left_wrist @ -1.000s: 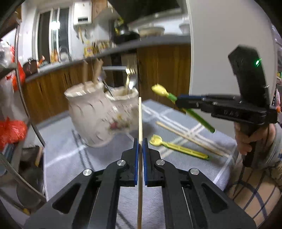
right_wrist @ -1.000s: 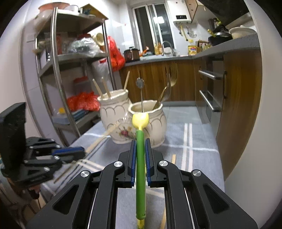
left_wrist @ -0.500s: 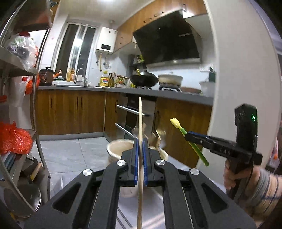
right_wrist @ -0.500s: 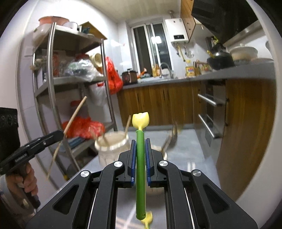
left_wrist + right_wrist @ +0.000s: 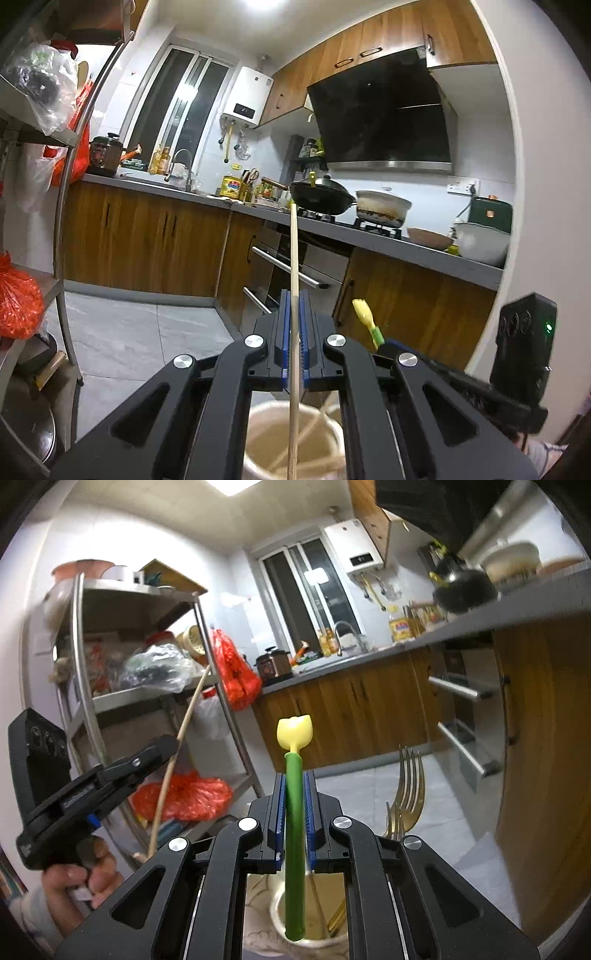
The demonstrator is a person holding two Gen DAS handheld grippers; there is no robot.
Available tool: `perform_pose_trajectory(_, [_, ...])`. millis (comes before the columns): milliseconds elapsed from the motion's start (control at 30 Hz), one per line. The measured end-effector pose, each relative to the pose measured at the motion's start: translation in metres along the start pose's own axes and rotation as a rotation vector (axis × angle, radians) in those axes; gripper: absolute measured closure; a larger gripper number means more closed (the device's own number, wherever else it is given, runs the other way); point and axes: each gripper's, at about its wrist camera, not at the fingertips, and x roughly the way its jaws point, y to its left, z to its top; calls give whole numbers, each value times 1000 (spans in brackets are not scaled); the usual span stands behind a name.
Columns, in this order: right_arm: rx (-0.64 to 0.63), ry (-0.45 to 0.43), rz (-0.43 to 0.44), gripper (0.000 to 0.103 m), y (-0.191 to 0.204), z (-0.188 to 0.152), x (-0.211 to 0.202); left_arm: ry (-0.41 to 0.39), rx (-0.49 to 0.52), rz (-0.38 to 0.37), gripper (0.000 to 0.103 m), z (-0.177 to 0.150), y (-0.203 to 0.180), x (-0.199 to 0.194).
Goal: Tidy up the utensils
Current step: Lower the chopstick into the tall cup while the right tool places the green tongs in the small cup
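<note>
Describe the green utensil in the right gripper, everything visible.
The green utensil has a straight, plastic-looking green handle topped by a pale yellow tulip-shaped head. It stands nearly upright, head up, clamped between the blue pads of the right gripper. Its lower end hangs just inside the mouth of a cream jar that already holds forks.

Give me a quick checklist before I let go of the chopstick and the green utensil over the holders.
1. Left gripper shut on chopstick: ok.
2. Chopstick's lower end inside the left holder: ok.
3. Right gripper shut on green utensil: ok.
4. Green utensil's lower end at the right holder mouth: ok.
5. Green utensil clear of the forks: ok.
6. Holders standing steady: cannot tell.
</note>
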Motion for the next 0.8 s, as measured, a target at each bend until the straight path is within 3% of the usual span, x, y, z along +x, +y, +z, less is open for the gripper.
perform_pose_trajectory(233, [38, 47, 14, 93, -11, -13, 20, 21, -38, 14, 99, -15, 11, 25])
perform_pose_trajectory(600, [-30, 117, -57, 93, -4, -24, 31, 53, -80, -30, 99, -34, 27, 1])
perform_pose_trajectory(800, [-93, 175, -88, 93, 5, -27, 26, 102, -47, -20, 99, -36, 25, -16])
